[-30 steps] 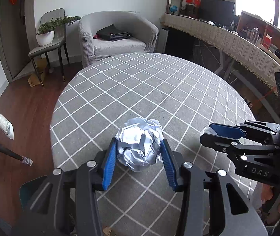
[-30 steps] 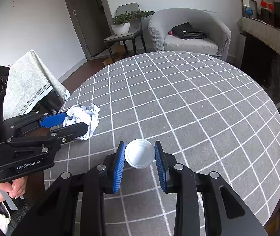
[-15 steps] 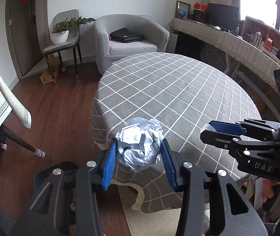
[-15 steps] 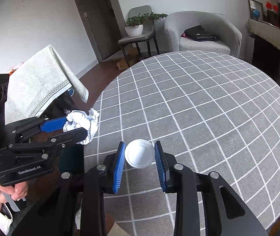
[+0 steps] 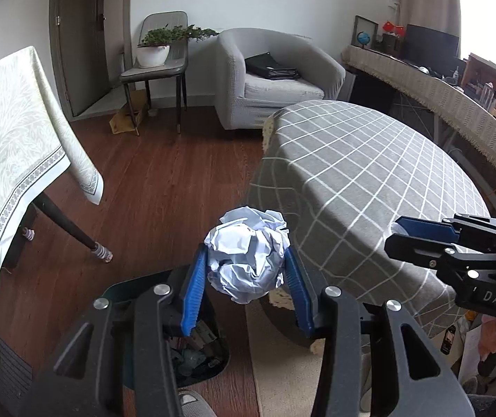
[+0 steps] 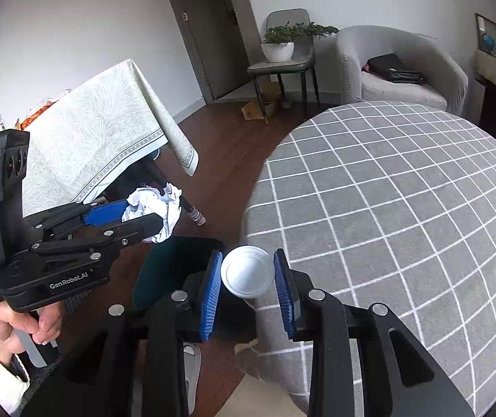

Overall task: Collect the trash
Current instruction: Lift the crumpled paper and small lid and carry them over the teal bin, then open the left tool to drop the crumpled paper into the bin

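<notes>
Two hand-held grippers are seen, each clenched on one piece of trash. One crumpled paper ball (image 5: 248, 255) is grasped between the blue pads of the left hand-held gripper (image 5: 246, 292) and is held in the air above the wooden floor (image 5: 164, 187), just off the edge of the round table (image 5: 369, 173). One dark green trash bin (image 5: 133, 292), with scraps visible inside, is seen directly below that gripper. One white round lid (image 6: 247, 271) is grasped at its rim between the blue pads of the right hand-held gripper (image 6: 248, 290), held over the table edge and just beside the bin. One hand (image 6: 11, 326) with a white sleeve is seen wrapped around the left gripper's handle. The table is covered with one grey checked cloth. Further back, one grey armchair (image 5: 276, 76) with one black bag (image 5: 272, 67) on its seat, one chair carrying one potted plant (image 5: 159, 43), and one second table (image 5: 8, 132) under a pale patterned cloth are seen.
</notes>
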`<state>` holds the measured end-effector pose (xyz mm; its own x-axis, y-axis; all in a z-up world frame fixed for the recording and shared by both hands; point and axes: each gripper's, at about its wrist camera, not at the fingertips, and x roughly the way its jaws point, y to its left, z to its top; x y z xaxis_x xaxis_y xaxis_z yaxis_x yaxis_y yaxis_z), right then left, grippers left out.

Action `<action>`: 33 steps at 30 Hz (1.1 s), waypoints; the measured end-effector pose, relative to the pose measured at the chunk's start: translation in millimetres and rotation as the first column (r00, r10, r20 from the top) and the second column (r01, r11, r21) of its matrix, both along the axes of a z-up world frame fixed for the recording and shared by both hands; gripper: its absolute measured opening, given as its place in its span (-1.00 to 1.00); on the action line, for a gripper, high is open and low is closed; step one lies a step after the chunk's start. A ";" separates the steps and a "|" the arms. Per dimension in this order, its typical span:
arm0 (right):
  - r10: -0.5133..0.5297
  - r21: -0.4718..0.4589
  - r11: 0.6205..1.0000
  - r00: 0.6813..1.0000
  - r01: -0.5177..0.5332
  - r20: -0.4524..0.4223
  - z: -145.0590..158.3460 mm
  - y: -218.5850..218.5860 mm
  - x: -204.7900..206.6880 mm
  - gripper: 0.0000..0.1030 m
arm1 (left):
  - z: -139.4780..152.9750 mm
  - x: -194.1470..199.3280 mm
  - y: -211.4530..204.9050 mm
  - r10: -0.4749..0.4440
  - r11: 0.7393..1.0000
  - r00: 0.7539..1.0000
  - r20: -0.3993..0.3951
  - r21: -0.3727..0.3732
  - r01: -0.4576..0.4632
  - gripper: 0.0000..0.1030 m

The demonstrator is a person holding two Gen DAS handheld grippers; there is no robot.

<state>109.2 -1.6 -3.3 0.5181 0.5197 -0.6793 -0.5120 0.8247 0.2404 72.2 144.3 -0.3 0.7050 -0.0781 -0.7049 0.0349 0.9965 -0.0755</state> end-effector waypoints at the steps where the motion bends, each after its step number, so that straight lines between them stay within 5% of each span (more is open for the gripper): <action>1: 0.010 0.000 1.000 1.000 -0.010 0.001 -0.3 6.7 0.6 -0.41 | -4.1 0.3 8.4 0.011 1.000 1.000 -0.009 0.004 -0.011 -0.08; 19: 0.148 -0.032 0.988 0.987 -0.150 -0.059 -34.0 114.8 22.5 -0.41 | -86.8 2.3 121.1 0.140 0.990 0.966 -0.215 0.063 -0.129 -0.08; 33: 0.181 -0.079 0.978 0.973 -0.194 -0.146 -80.7 169.8 43.1 -0.40 | -150.4 -8.6 152.2 0.124 0.992 0.903 -0.411 0.068 -0.106 -0.07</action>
